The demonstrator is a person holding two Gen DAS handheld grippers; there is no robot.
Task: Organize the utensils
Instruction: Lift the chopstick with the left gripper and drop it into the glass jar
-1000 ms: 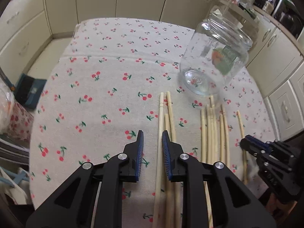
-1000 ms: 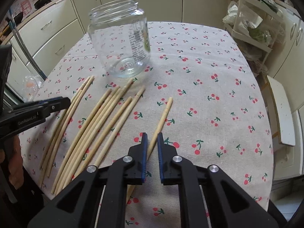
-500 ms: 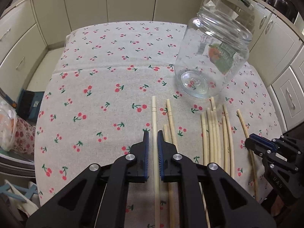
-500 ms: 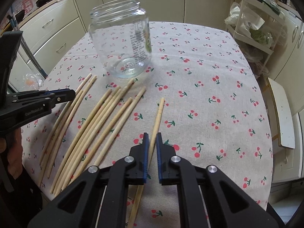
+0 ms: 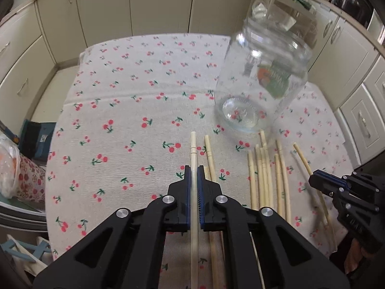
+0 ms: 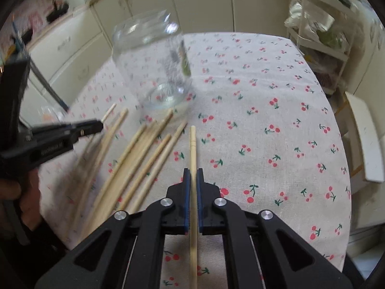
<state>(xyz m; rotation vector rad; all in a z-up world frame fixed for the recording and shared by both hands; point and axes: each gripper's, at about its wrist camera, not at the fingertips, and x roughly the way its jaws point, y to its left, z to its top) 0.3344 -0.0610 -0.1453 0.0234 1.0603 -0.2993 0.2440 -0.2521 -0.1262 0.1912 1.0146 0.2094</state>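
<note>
Here, left wrist view: the left gripper (image 5: 192, 177) has its blue-padded jaws drawn together on a single chopstick (image 5: 194, 151), which runs straight up the gap between them and pokes out ahead toward the glass jar (image 5: 262, 82). The jar stands upright and empty on the cherry-print tablecloth (image 5: 125, 110), ahead and to the right. A second chopstick lies just right of the clamped one. Further right, a loose bundle of chopsticks (image 5: 264, 175) fans out on the cloth just in front of the jar's base. The right gripper (image 5: 314, 180) shows at the right edge, seen side-on, a chopstick running past its tip; from this angle its jaw state is unreadable.

Right wrist view, partly motion-blurred: the right gripper (image 6: 191, 177) is closed on its own chopstick (image 6: 192, 144), the stick lying along the jaw gap and extending forward. To its left the bundle (image 6: 146, 149) spreads across the tablecloth (image 6: 264, 110), tips pointing toward the jar (image 6: 154, 62), which sits ahead and left. The left gripper (image 6: 101, 126) enters from the left edge with a pale stick tip protruding beyond it. Cream cabinets (image 6: 202, 2) behind the table.
</note>
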